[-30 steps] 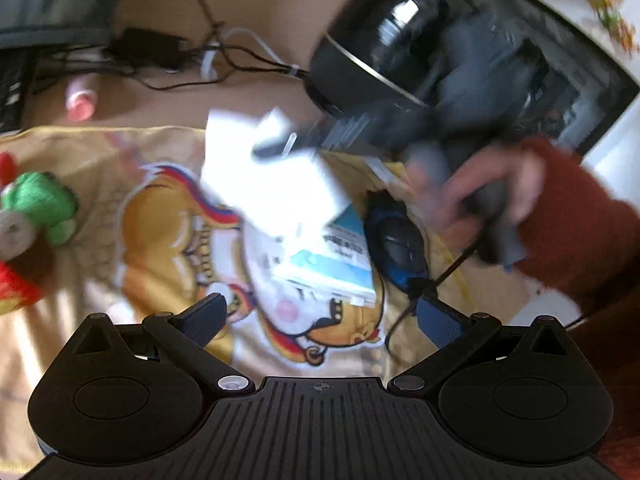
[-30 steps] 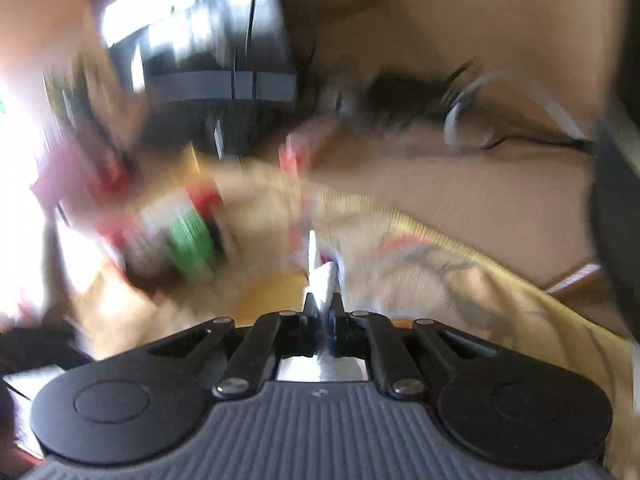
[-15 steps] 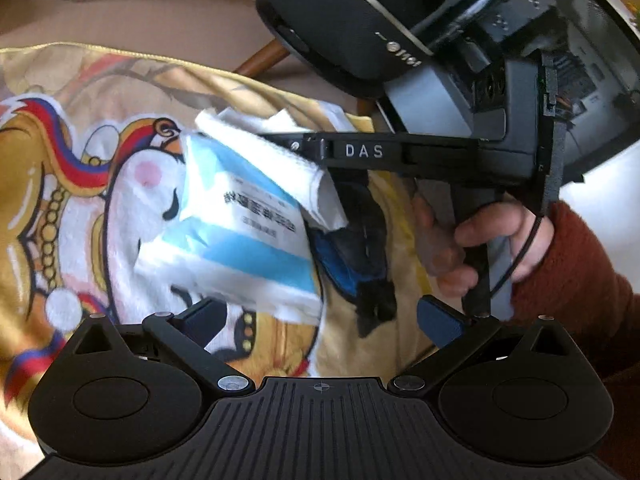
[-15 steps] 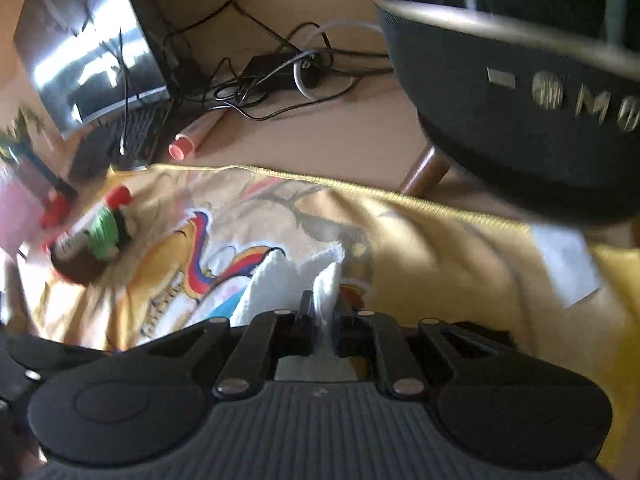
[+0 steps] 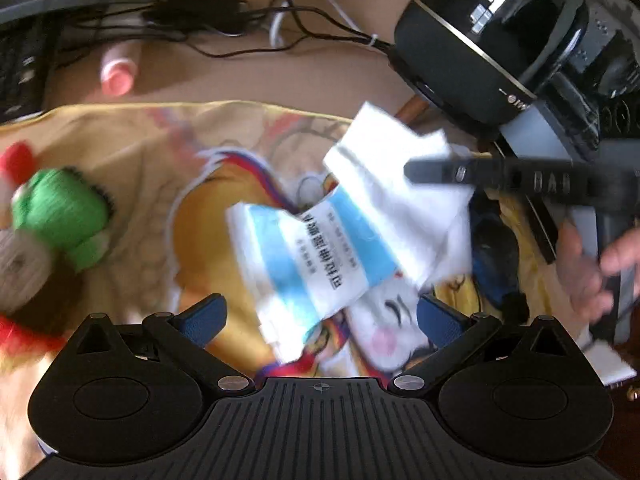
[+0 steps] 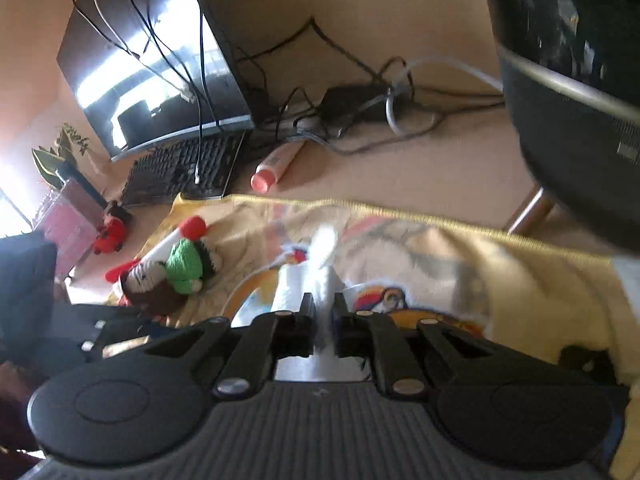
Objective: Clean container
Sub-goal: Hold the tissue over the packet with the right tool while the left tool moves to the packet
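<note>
— What's different from half a second back?

— The right gripper [image 6: 323, 312] has swung away from the black container [image 5: 476, 52]. Half a second ago that glossy black body filled the space just above and ahead of its fingers; now it sits up and off to the right of them, and the yellow printed cloth [image 6: 440, 264] lies straight ahead.

— Is it carrying anything?

— Yes, its fingers are pinched together on a white wipe [image 6: 320, 268] (blurred, so I can't read its folds). From the left gripper's [image 5: 320, 312] camera that wipe hangs ahead and a bit right, under the right gripper's dark fingers, with the blue-and-white wipe packet [image 5: 316, 256] just ahead, nearer the left gripper.

— And the left one?

— Spread wide, nothing between its blue pads [image 5: 204, 314]. It has pulled back too; the packet looked closer before.

— So where does the cleaning stand?

— Hard to say. A wipe held clear of the container fits heading in to rub it, or coming off after a pass. I see no grime either way on that shiny surface.
</note>
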`<state>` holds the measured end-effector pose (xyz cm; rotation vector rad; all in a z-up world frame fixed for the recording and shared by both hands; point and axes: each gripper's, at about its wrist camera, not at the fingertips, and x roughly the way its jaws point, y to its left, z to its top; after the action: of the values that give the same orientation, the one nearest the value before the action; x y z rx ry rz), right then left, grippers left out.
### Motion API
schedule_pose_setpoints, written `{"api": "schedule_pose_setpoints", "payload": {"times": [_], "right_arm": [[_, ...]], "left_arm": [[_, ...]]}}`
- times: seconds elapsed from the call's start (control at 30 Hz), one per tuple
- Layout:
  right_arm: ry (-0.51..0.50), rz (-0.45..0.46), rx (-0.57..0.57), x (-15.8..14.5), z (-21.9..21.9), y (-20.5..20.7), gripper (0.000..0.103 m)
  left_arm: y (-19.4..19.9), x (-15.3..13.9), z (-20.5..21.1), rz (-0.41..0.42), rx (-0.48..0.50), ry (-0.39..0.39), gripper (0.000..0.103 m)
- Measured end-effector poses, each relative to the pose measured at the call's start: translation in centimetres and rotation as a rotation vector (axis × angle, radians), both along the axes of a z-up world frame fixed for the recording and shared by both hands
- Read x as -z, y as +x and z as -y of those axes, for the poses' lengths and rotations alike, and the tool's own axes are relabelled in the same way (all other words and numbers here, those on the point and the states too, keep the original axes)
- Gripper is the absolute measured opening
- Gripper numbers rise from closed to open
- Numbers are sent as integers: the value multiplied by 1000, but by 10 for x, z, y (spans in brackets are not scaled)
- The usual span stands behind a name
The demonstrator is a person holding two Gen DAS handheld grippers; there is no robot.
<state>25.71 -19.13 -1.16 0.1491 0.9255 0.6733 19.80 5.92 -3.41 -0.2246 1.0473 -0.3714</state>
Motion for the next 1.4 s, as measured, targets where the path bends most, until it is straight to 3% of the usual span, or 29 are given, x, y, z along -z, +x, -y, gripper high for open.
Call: {"api": "schedule_pose_setpoints", "payload": {"times": [0.1, 0.23, 0.27, 0.4, 0.47, 0.53, 0.7, 0.83, 1.0, 1.1, 1.23, 1.33, 1.4], "right_arm": [[4, 4, 7, -10, 0, 1, 9], [60, -20, -81, -14, -23, -8, 9], [74, -27, -111, -13, -32, -10, 9], [74, -46, -203, -4, -63, -13, 9], [7, -26, -204, 2, -68, -12, 9], [-71, 14, -180, 6, -62, -13, 9], [-115, -3, -60, 12, -19, -8, 9], [-164, -17, 30, 19, 10, -1, 10], [-204, -8, 79, 23, 27, 5, 15], [-201, 13, 93, 21, 29, 5, 19], [-182, 124, 106, 0, 24, 1, 43], [-64, 95, 57, -11, 18, 8, 46], [-39, 66, 51, -11, 13, 16, 47]], "left_arm": [[-15, -7, 7, 49, -40, 91, 103], [-19, -5, 31, 104, -46, 281, 103], [-19, -6, 31, 108, -32, 295, 103], [-15, -11, 33, 107, 4, 285, 103], [-12, -12, 33, 107, 4, 286, 103], [-10, -13, 33, 102, 12, 281, 103], [-4, -9, 37, 90, 40, 256, 103], [6, -5, 32, 71, 63, 146, 103], [26, 2, 23, 40, 62, 86, 103], [38, 6, 18, 21, 61, 50, 103], [54, 12, 12, -4, 60, 3, 103], [59, 16, 10, -15, 80, -28, 103], [57, 18, 12, -20, 106, -42, 103]]}}
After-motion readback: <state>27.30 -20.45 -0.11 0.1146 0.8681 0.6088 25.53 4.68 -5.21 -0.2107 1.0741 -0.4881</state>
